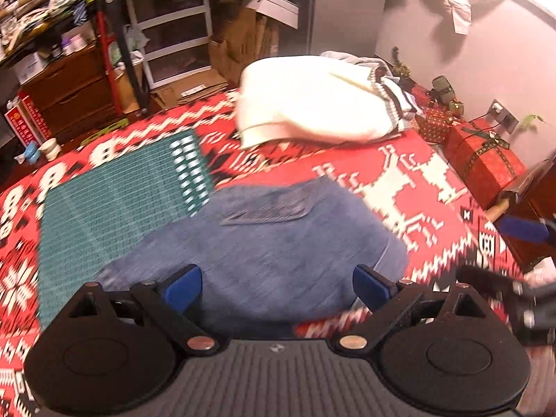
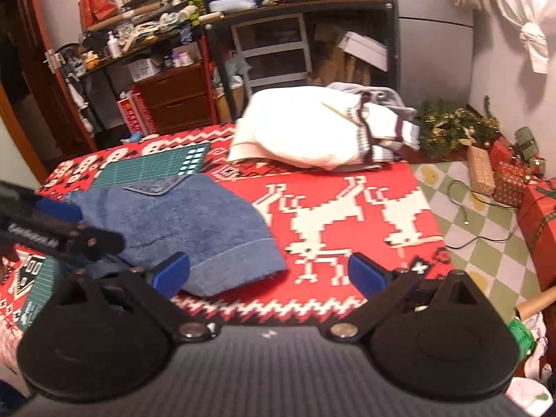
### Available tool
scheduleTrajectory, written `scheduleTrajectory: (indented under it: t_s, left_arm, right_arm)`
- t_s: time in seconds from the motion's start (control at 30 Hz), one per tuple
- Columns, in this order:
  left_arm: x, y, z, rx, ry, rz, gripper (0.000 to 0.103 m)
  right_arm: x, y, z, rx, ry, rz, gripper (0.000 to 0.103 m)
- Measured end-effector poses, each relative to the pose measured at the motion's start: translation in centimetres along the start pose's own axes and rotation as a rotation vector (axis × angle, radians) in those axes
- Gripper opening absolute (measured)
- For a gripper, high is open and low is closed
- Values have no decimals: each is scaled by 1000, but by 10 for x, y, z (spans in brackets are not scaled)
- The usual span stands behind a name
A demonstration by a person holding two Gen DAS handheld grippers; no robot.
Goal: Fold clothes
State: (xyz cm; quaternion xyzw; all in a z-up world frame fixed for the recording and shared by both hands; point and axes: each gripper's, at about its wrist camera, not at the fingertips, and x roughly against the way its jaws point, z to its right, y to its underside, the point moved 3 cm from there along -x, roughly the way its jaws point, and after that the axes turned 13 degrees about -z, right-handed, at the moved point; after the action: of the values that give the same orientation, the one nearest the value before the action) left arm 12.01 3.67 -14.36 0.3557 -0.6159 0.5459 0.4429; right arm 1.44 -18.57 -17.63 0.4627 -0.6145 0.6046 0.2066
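Tablecloth (image 2: 347, 180), red and patterned, is serving as the folding surface. White clothes (image 2: 305, 132) are lying heaped at its far edge, apparently kept clear of the working area. Denim (image 1: 264, 243) is lying doubled near the front, partly overlapping a green mat (image 1: 104, 201). Left gripper (image 1: 277, 286) is hovering wide open over the denim; right gripper (image 2: 269, 274) is gaping wide beside its hem, both holding nothing.

Red patterned tablecloth (image 2: 347, 187) with white reindeer covers the table; green cutting mat (image 1: 104, 201) lies on it at left. Wrapped red gift boxes (image 2: 510, 177) and a tinsel wreath (image 2: 451, 128) sit by the right wall, cluttered shelves (image 2: 146, 34) and plastic drawer unit (image 2: 274, 48) behind. Knotted white curtain (image 2: 531, 34) top right.
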Motion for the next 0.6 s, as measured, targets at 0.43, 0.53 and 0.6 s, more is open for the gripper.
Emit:
scheduleTrajectory:
  t_s: [0.43,0.53,0.6]
  left_arm:
    - [-56,-51,30,-165,-130,-50,98]
    - [-69,-50,29,-182,-155,-62,101]
    - [-75,-50,28,-183,-159,-69,103]
  right_arm:
    - [-5,3,27,-74,11,2,99]
    - [-9,2,27,-81,2,-1,99]
    - [-12,2,27,-85,-4,-4,99]
